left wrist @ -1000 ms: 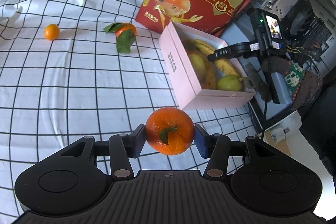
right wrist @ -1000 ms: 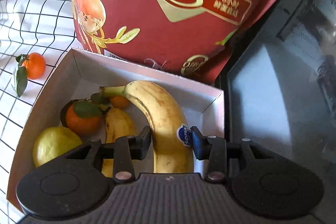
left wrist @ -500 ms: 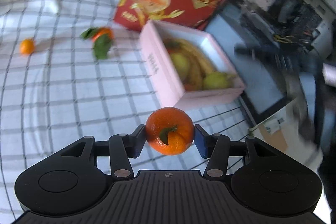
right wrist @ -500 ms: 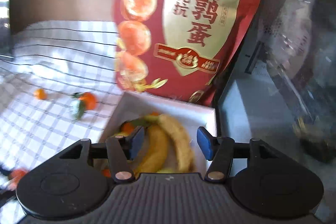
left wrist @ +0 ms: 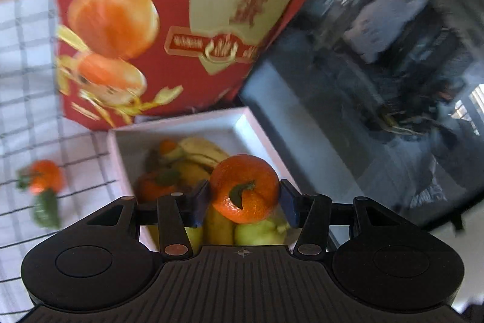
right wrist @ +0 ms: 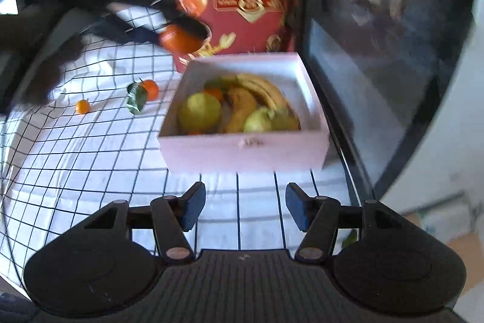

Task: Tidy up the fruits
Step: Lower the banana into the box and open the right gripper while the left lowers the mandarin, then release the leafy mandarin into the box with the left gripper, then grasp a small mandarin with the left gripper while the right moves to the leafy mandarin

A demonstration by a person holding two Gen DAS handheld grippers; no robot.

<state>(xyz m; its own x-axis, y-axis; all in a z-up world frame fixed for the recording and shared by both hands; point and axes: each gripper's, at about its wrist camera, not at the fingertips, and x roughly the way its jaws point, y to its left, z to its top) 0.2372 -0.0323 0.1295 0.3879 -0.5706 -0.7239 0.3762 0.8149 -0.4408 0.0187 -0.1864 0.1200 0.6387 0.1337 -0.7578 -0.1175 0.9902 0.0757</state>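
The left tool (left wrist: 244, 199), clamped on one mandarin (left wrist: 244, 188), has swung over the pink box (right wrist: 242, 147), while the right tool (right wrist: 245, 209) has withdrawn, empty, jaws apart. Two bananas (right wrist: 242, 108) lie in the box; two mandarins (right wrist: 149, 89) sit on the checked cloth (right wrist: 90, 147).

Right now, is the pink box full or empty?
Partly full: the pink box holds bananas, pears and an orange, with room left.

Left hand-held gripper (left wrist: 244, 203) clamps a mandarin (left wrist: 244, 189) above a pink box (left wrist: 257, 129) holding bananas (left wrist: 202, 153) and pears (left wrist: 260, 232).
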